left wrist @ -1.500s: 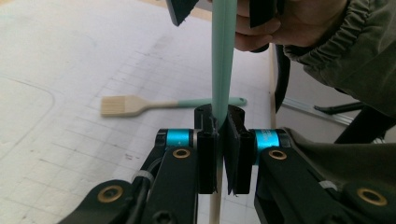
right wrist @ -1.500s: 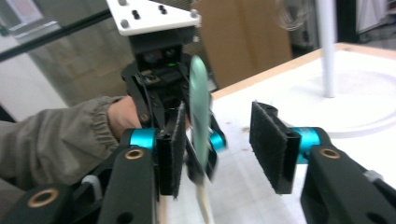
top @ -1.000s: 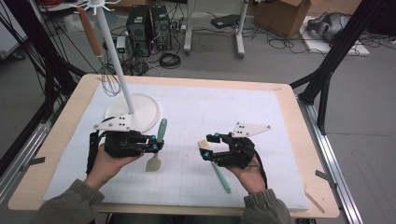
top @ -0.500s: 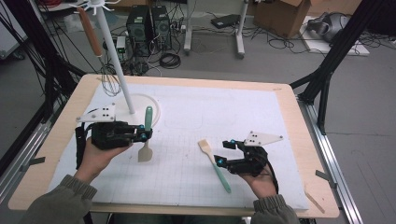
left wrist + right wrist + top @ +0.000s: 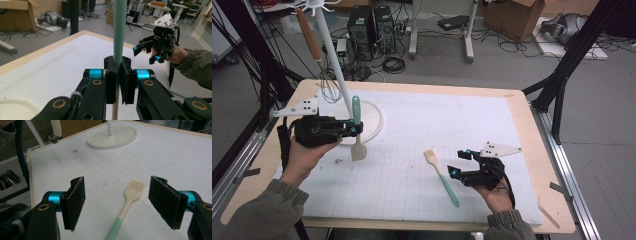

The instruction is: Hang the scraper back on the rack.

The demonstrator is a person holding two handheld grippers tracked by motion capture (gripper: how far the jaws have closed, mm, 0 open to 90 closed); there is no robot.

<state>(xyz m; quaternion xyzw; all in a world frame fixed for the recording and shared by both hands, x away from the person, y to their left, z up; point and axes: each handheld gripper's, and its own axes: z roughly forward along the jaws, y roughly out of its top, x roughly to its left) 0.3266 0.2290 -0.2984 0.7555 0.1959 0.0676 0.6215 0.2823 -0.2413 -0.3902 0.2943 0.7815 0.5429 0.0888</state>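
A spatula (image 5: 356,112) with a green handle and pale blade stands upright in my left gripper (image 5: 353,129), which is shut on its handle beside the white stand's base (image 5: 371,120). In the left gripper view the handle (image 5: 118,30) rises between the closed pads of the left gripper (image 5: 119,82). A pastry brush (image 5: 441,175) with a green handle lies flat on the white mat. My right gripper (image 5: 460,162) hovers just right of it; its jaws have just been opening and grip nothing. In the right gripper view the brush (image 5: 130,197) lies on the mat beyond the right gripper (image 5: 117,195).
A white stand with a slanted pole (image 5: 334,65) rises from the round base at the mat's left; a brown-handled utensil (image 5: 308,35) and a wire whisk (image 5: 329,87) hang from it. The wooden table edge (image 5: 557,200) frames the mat. Cables and boxes lie on the floor behind.
My left gripper carried the spatula left and up toward the stand's base, turning it upright. My right gripper let the brush down on the mat and drew back to the right, jaws wider.
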